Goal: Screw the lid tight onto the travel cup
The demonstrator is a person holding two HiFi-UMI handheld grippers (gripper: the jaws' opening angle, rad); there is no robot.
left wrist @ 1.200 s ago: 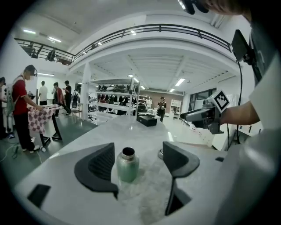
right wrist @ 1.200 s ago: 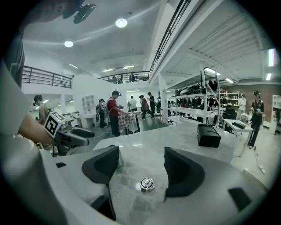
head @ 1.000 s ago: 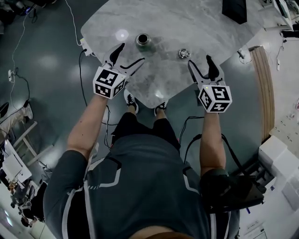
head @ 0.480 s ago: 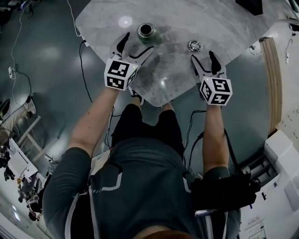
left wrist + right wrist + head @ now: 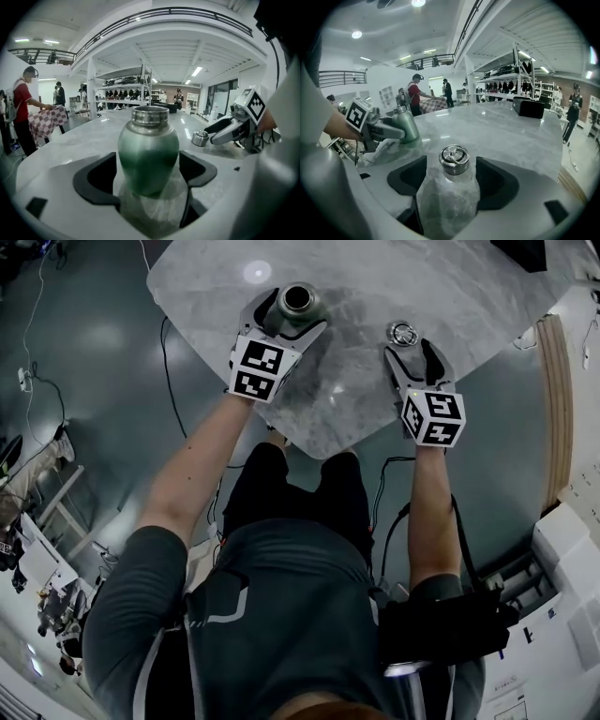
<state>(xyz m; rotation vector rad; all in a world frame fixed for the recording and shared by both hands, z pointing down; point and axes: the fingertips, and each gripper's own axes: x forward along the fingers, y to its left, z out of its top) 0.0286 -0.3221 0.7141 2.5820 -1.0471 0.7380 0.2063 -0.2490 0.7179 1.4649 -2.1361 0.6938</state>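
The left claw (image 5: 149, 165) was spread wide, and the green travel cup (image 5: 148, 152) stood upright between its two black jaws, low against the claw's throat. The sides of the cup came very close to the jaw pads, and I couldn't tell whether they touched. The cup's steel neck was bare and its mouth open.

The right claw (image 5: 410, 350) was spread just as wide. The steel lid (image 5: 455, 161) sat between its jaw tips with a gap on both sides, ring side up, resting on the bench (image 5: 441, 287). So the lid was off the cup. The two stood well apart on the pale marbled top, the cup to the person's left and the lid to the right, both near the edge nearest the person.

Each claw carried its marker cube, the left one (image 5: 257, 369) tilted inward and the right one (image 5: 433, 418) sitting squarer. The person's bare forearms reached forward from a dark shirt.

Farther along the bench lay a black box (image 5: 528, 108). Beyond it stood tall shelving (image 5: 508, 79). Several people were about the room, one of them in a red top (image 5: 22, 108) holding a checked cloth (image 5: 43, 123).
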